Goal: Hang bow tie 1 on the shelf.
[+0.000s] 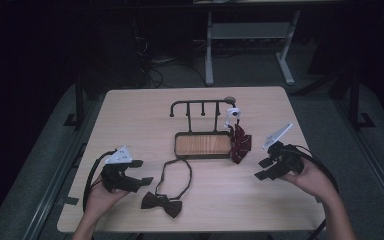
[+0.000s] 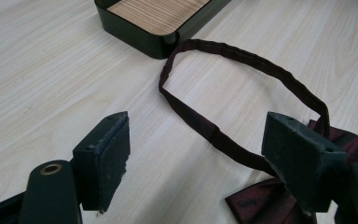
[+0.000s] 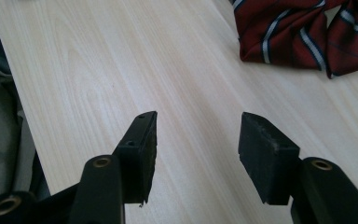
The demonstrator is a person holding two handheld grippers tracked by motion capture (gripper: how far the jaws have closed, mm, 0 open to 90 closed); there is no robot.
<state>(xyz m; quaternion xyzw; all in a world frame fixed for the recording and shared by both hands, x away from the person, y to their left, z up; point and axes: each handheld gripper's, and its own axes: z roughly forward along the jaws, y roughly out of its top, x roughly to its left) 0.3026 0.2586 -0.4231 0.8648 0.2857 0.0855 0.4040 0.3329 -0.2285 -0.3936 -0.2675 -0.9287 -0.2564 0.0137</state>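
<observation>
You are holding the left gripper [image 1: 139, 172] with its jaws spread wide and empty, just beside the dark bow tie [image 1: 162, 203] lying flat near the front edge of the counter [image 1: 130, 115]. Its neck strap [image 2: 242, 65] is looping up toward the black tray [image 2: 135, 35] of the hanger stand [image 1: 200, 107]. It is looking light, limp and likely to slide on smooth laminate, so I judge the thick knot the firmest hold, the strap the easier pinch. Your right gripper [image 1: 266, 169] is also hanging open and empty, near the striped red bow tie [image 3: 303, 32] leaning at the tray's right end. Around the counter, the room is lying dark, with grey floor and another table's legs [image 1: 209, 50] behind.
</observation>
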